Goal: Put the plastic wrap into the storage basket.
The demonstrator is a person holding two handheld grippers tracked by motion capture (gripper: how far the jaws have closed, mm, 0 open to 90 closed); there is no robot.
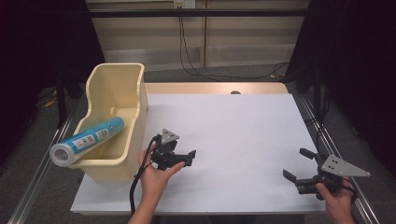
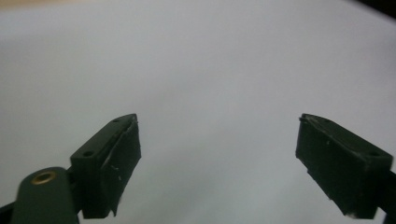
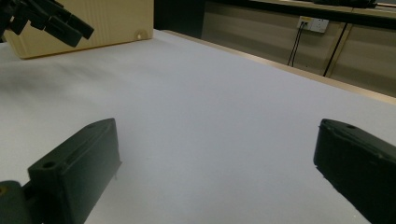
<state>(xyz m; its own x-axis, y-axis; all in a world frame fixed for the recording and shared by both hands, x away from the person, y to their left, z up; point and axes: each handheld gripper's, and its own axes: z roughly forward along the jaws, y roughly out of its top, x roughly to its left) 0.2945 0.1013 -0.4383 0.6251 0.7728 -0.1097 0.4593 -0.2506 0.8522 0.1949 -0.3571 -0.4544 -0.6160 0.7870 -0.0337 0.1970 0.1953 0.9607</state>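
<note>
Cream plastic bin (image 1: pixel 122 100) holds a blue-capped tube (image 1: pixel 88 139) leaning over its near-left rim. Just right of the bin, the left gripper (image 1: pixel 187 156) hangs open and empty; farther right, the right gripper (image 1: pixel 299 164) too. Withdraw gently, without nudging the bin.

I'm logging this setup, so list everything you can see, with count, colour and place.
Cylindrical tube with white label: one, light blue, lying tilted in the bin, its silver end sticking out past the near-left rim.
Plastic bin: one, cream, on the table's left edge.
White-topped table: one, wooden edge at the far side.
Wall socket: one, white, on the far wall, black cables hanging.
Left gripper: black, beside the bin, jaws open, nothing between them.
Right gripper: black, near-right corner, jaws open, nothing between them.
</note>
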